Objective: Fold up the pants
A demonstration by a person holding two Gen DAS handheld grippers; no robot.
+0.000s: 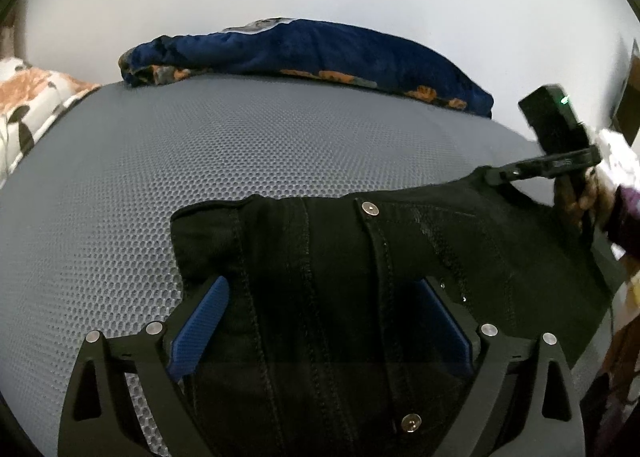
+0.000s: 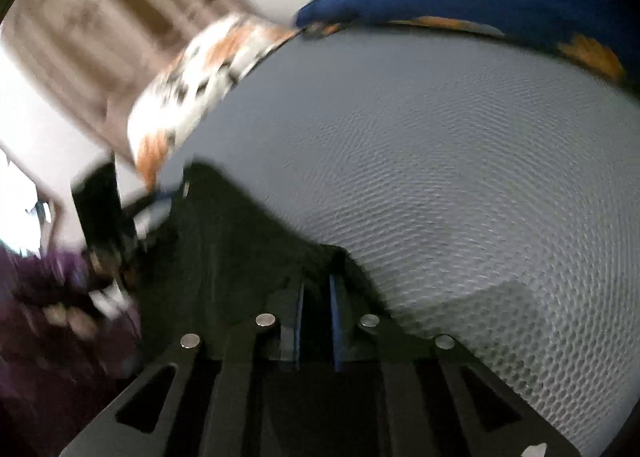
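Grasp step: black pants (image 1: 340,277) lie lower centre on the grey mattress (image 1: 200,145); left tongs (image 1: 320,321) gape astride the waistband, right tongs (image 2: 316,309) pinch cloth; left must close next.

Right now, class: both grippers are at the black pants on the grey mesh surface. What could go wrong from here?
1. The left gripper stands wide open around the black pants; lifting now would likely leave that side behind.
2. The right gripper pinches only an edge, which may slip.
3. The blue blanket lies close behind and could snag.
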